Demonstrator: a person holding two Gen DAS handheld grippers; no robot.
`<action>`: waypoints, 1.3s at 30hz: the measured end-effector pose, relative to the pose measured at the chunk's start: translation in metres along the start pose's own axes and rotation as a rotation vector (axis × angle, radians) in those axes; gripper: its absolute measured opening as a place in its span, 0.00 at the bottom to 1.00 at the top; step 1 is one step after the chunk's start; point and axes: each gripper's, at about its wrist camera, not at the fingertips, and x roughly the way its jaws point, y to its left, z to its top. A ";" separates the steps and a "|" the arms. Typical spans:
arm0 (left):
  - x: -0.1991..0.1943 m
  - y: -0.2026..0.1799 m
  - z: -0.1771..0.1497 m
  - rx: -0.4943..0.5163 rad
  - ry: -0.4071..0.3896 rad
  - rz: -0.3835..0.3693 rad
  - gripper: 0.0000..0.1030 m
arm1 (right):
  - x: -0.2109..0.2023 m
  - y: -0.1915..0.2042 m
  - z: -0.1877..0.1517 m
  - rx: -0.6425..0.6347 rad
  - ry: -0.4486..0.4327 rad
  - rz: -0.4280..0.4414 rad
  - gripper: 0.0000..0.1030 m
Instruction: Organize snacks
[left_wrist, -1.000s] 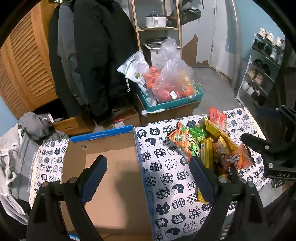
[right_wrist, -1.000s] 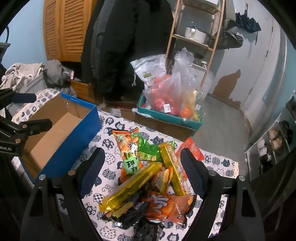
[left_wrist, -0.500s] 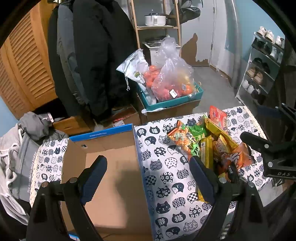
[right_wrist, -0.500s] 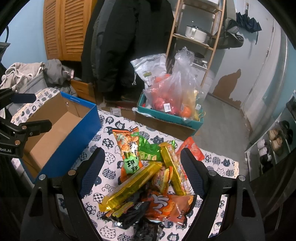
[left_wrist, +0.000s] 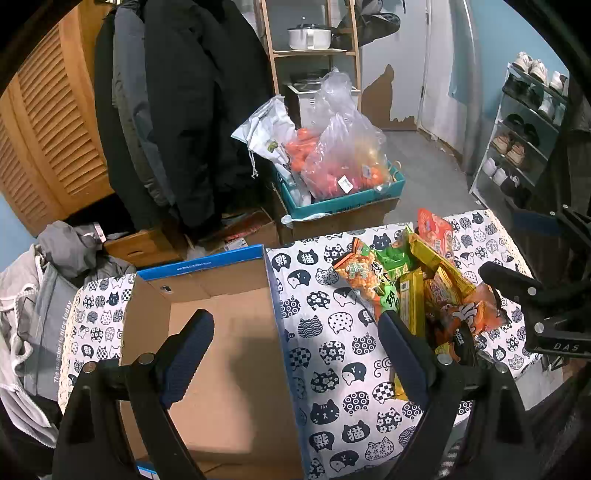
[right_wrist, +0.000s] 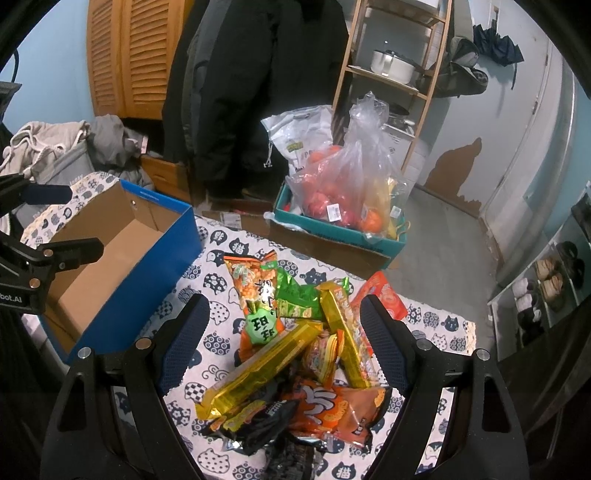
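Right hand-held gripper (right_wrist: 284, 347): hovering agape, empty, nearer | snack pile (right_wrist: 295, 354): lying directly beneath | gold packet (right_wrist: 258, 369): running diagonally | left hand-held gripper (left_wrist: 295, 358): gaping over box (left_wrist: 207, 350).

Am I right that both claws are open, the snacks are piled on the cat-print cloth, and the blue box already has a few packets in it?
Not quite. The blue box holds no packets; the left wrist view shows only bare cardboard inside. The rest stands: the left claw and right claw are open, and the snacks lie piled on the cat-print cloth.
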 end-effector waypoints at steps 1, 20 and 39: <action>0.000 0.000 0.000 0.000 0.000 -0.001 0.90 | 0.000 -0.001 0.001 -0.001 0.001 -0.001 0.80; 0.001 -0.001 0.000 -0.001 0.005 -0.002 0.90 | 0.000 0.000 0.001 -0.004 0.005 -0.002 0.80; 0.004 -0.009 -0.007 0.004 0.010 -0.003 0.90 | 0.001 0.002 0.001 -0.005 0.007 -0.003 0.80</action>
